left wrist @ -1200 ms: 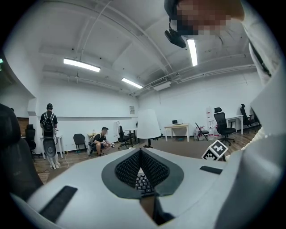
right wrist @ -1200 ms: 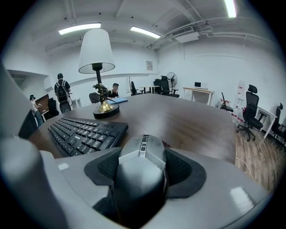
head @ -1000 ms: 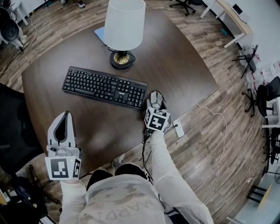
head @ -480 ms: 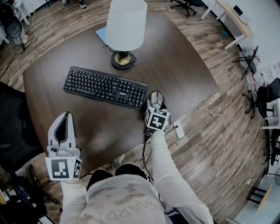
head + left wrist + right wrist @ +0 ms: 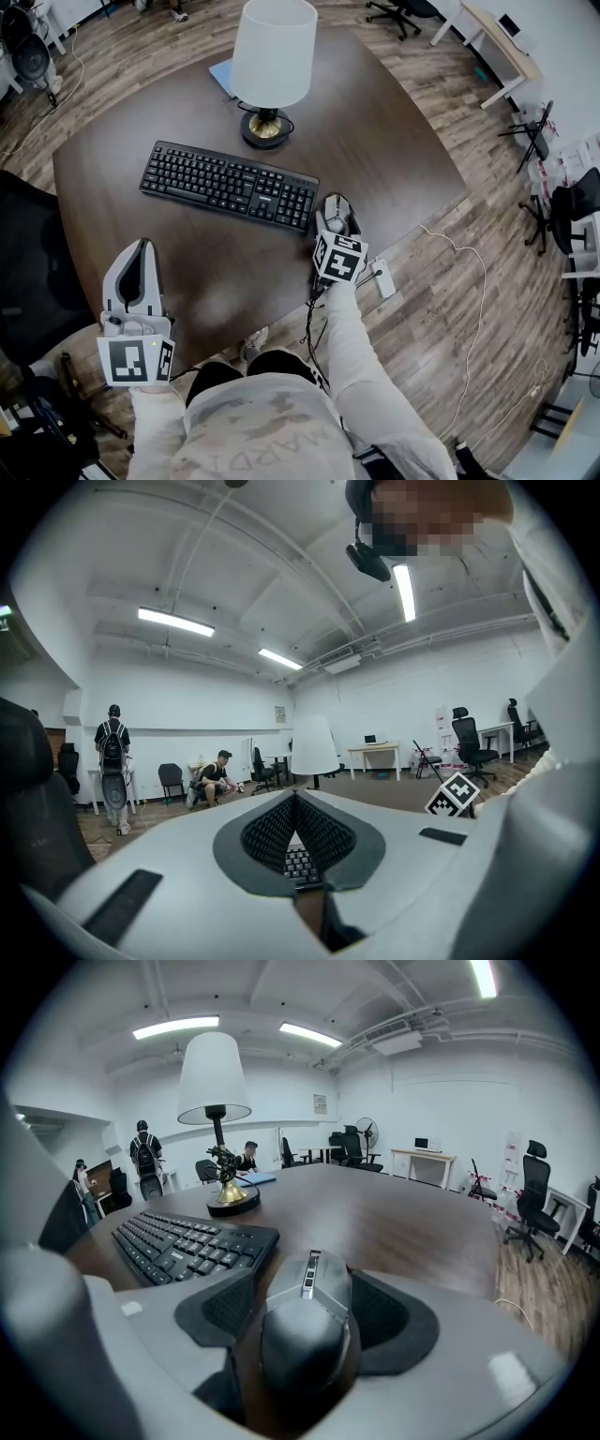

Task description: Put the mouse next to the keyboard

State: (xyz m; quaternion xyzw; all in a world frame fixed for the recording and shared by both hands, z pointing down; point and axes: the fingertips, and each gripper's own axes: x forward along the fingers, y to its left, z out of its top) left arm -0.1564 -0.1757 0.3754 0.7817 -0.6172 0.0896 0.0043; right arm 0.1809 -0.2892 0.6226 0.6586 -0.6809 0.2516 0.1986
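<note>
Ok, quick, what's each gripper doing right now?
Left gripper: shut, empty.
Right gripper: open, jaws have just been opening; mouse sits between them, not gripped.

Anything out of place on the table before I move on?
Nothing stands out. The mouse sits flat on the table beside the keyboard's right end, between the jaws of the right gripper, which have just been opening. The lamp stands upright.
</note>
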